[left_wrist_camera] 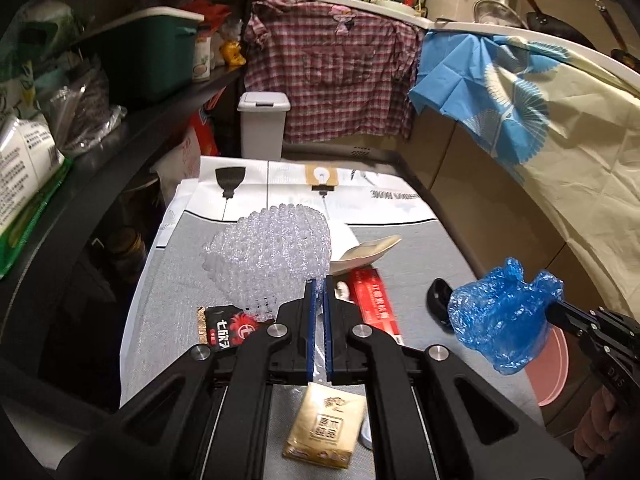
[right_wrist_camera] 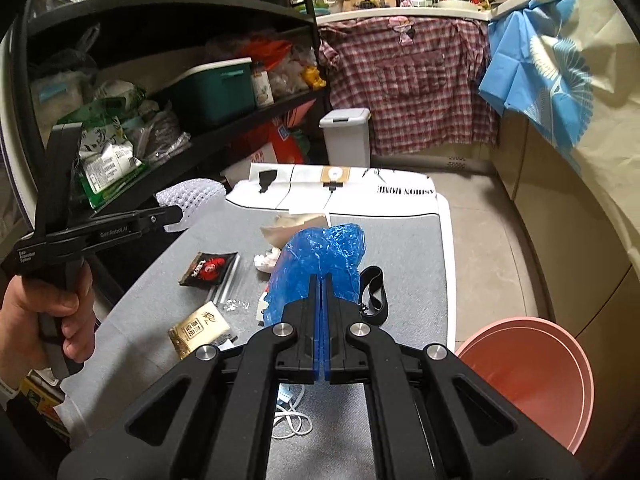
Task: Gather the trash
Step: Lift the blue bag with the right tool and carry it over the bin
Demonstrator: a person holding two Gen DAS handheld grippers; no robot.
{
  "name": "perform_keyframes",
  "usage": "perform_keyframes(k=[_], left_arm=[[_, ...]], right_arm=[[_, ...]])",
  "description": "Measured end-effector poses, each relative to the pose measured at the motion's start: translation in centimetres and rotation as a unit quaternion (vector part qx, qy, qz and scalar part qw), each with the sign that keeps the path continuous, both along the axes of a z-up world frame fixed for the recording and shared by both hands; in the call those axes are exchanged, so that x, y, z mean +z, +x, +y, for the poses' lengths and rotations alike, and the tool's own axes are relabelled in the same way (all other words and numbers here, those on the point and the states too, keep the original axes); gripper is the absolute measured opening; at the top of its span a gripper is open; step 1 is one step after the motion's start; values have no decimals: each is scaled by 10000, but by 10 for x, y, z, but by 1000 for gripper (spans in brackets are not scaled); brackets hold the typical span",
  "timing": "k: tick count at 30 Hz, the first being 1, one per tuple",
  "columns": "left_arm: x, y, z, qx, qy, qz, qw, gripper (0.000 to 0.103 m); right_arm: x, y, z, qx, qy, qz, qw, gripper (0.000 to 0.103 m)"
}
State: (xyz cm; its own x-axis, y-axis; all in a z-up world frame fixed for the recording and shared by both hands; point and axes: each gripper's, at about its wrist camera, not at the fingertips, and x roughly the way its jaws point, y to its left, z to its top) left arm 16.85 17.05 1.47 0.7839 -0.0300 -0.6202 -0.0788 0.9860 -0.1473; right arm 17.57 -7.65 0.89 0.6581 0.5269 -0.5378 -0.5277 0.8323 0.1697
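The black handheld left gripper (right_wrist_camera: pixel 176 212) bears "Gen.Robot.AI" and "Data Acquisition System"; the far white printed paper sheet (right_wrist_camera: pixel 400 194) reads, upside down, "FASHION HOME".

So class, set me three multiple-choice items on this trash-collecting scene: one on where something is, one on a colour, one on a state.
1. Where is the pink basin?
A. on the shelf
B. on the floor beside the table
C. on the counter

2. What colour is the plastic bag in the right gripper?
A. blue
B. green
C. white

3. What is the state of the left gripper?
A. open and empty
B. lying on the table
C. shut on the bubble wrap

Answers: 1 B, it stands low, right of the grey table. 2 A, the crumpled film is clearly blue. 3 C, the clear bubbled sheet is pinched between its fingers.
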Motion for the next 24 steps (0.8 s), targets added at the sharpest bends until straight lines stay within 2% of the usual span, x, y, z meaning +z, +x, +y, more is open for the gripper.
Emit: perform_keyframes(k=[14, 24], left_arm=[[47, -41, -60, -400, 116, -314, 9986, 3], [50, -54, -100, -675, 92, -479, 9965, 3]], right_arm=[[42, -26, -38, -250, 353, -249, 9988, 1], [80, -45, -86, -644, 369, -566, 9956, 1]])
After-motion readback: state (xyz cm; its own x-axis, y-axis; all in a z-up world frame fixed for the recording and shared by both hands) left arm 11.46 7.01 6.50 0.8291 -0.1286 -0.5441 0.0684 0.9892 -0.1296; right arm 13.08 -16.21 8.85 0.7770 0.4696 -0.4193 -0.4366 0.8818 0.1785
